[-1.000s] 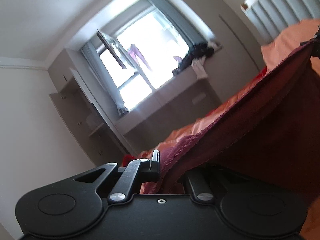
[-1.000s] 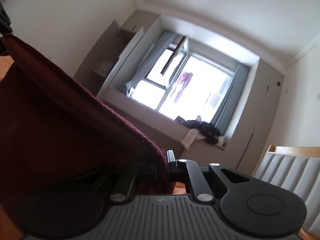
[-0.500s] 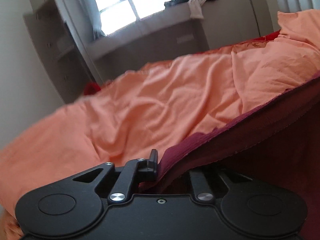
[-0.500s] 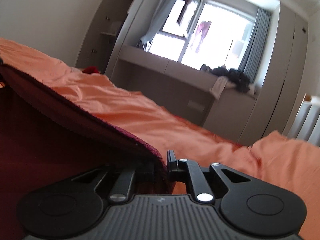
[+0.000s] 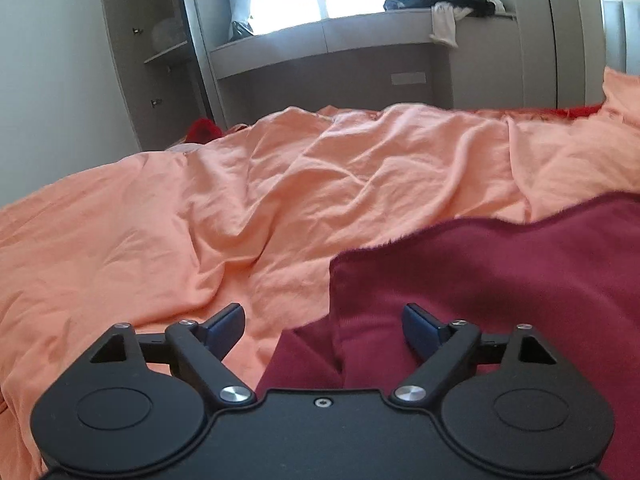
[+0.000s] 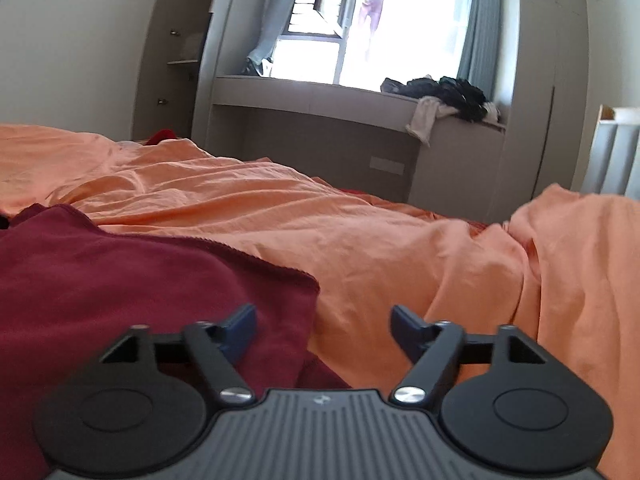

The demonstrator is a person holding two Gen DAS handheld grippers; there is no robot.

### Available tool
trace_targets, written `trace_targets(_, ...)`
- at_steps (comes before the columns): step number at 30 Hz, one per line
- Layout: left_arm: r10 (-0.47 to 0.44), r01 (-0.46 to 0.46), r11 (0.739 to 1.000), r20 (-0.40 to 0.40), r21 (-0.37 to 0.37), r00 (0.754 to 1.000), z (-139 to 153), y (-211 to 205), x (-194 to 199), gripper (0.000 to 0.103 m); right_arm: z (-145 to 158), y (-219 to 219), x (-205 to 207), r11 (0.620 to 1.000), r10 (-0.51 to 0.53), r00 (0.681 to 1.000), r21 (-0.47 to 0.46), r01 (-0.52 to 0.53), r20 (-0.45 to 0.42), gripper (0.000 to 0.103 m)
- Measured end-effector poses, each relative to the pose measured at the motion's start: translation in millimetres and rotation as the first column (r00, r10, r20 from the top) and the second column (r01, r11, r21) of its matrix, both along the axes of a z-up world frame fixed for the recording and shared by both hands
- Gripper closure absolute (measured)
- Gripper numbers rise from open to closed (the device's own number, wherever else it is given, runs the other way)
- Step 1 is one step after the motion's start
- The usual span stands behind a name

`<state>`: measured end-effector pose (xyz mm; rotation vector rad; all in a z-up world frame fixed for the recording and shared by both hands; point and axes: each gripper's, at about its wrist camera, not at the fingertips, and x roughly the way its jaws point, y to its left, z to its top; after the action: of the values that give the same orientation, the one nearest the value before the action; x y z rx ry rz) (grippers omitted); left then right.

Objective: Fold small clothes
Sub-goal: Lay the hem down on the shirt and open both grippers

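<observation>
Release step of a fold: maroon garment [image 5: 500, 280] lying on the orange bed sheet [image 5: 240, 200], left gripper [image 5: 323, 322] and right gripper [image 6: 323, 322] fingers opening, gripping nothing; next, probably regrasping an edge for another fold.

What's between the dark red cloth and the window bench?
Only rumpled orange bedding lies between the red cloth and the window bench, then a floor gap; the right wrist view shows it best.
</observation>
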<state>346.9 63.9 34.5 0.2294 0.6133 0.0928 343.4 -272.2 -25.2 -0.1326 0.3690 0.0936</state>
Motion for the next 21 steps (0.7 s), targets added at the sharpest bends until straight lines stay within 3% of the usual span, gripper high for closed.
trace_targets(8,0.025,-0.028,0.996,0.034,0.088,0.999,-10.4,-4.9,-8.9,0.009,-8.9,-6.9,-3.7,0.998,-0.055,0.998,0.022,0.055,0.002,0.000)
trace_targets(15,0.041,-0.047,0.998,0.119,0.050,0.992,3.7,-0.1,-24.5,0.001,0.1,-10.3,-24.2,0.996,-0.076,0.994,0.044,0.073,0.073,0.000)
trace_targets(21,0.081,-0.078,0.997,0.247,-0.022,0.966,20.5,-2.2,-62.5,0.001,14.3,-10.6,-59.1,0.987,-0.131,0.980,0.110,0.115,0.149,0.000)
